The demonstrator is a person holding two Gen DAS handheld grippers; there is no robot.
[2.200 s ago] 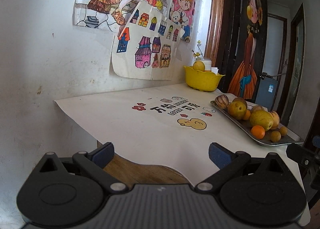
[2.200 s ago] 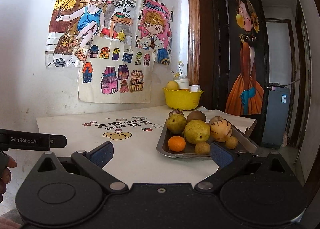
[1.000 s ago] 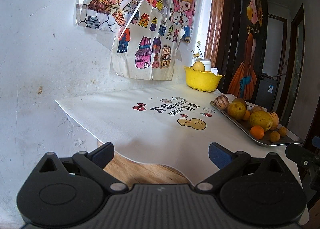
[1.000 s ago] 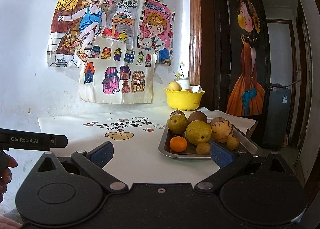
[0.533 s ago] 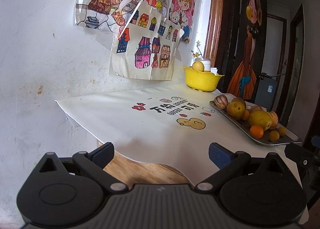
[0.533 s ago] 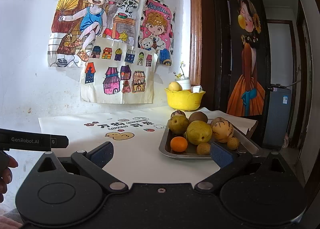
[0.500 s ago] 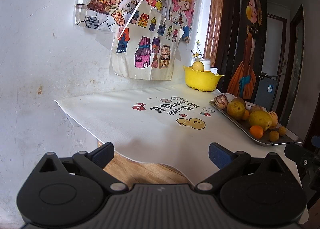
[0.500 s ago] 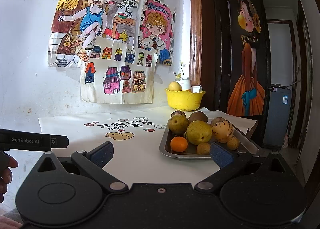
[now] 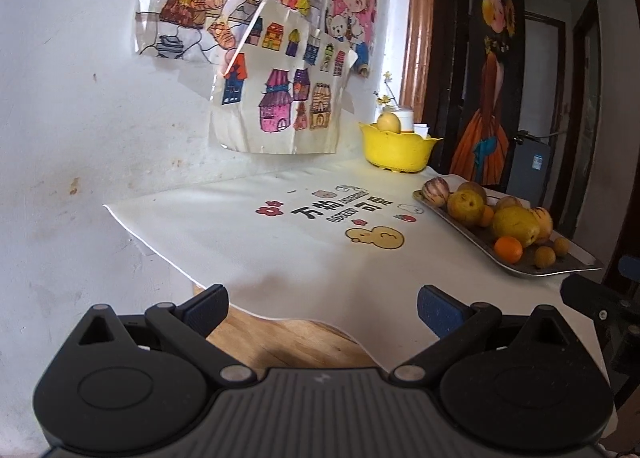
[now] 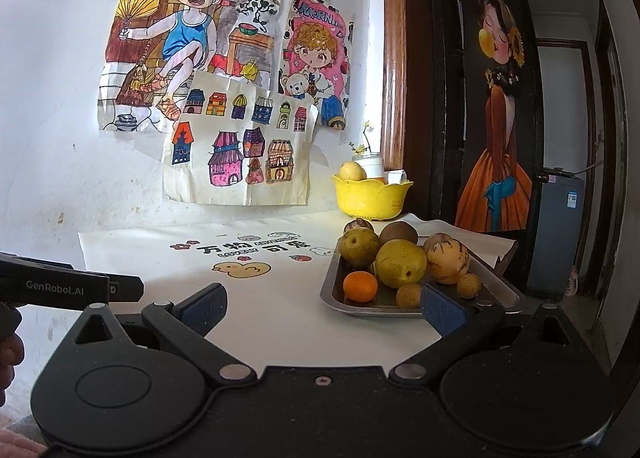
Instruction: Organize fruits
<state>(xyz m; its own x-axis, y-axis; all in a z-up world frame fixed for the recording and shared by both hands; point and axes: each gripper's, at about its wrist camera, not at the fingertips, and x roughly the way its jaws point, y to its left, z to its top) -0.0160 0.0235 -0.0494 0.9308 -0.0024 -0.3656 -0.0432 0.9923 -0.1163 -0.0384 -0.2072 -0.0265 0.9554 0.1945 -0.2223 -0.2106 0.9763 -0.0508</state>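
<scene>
A metal tray (image 10: pixel 333 300) holds several fruits: a small orange (image 10: pixel 360 286), a yellow-green pear (image 10: pixel 401 261), a striped yellow fruit (image 10: pixel 447 261) and brown kiwis (image 10: pixel 398 233). The tray also shows in the left wrist view (image 9: pixel 516 268) at the right. A yellow bowl (image 10: pixel 370 199) with one pale fruit (image 10: pixel 352 171) stands at the back by the wall; it also shows in the left wrist view (image 9: pixel 398 148). My left gripper (image 9: pixel 322 308) is open and empty over the table's near edge. My right gripper (image 10: pixel 322 304) is open and empty, just short of the tray.
A white printed cloth (image 9: pixel 280 242) covers the wooden table (image 9: pixel 280 342). Drawings (image 10: pixel 236 154) hang on the wall behind. A dark door with a painted figure (image 10: pixel 496 130) stands to the right. The left gripper's body (image 10: pixel 68 286) shows at the left of the right wrist view.
Both views have shifted very slightly; the tray sits a little lower and farther in the left wrist view. Both grippers stay open and empty.
</scene>
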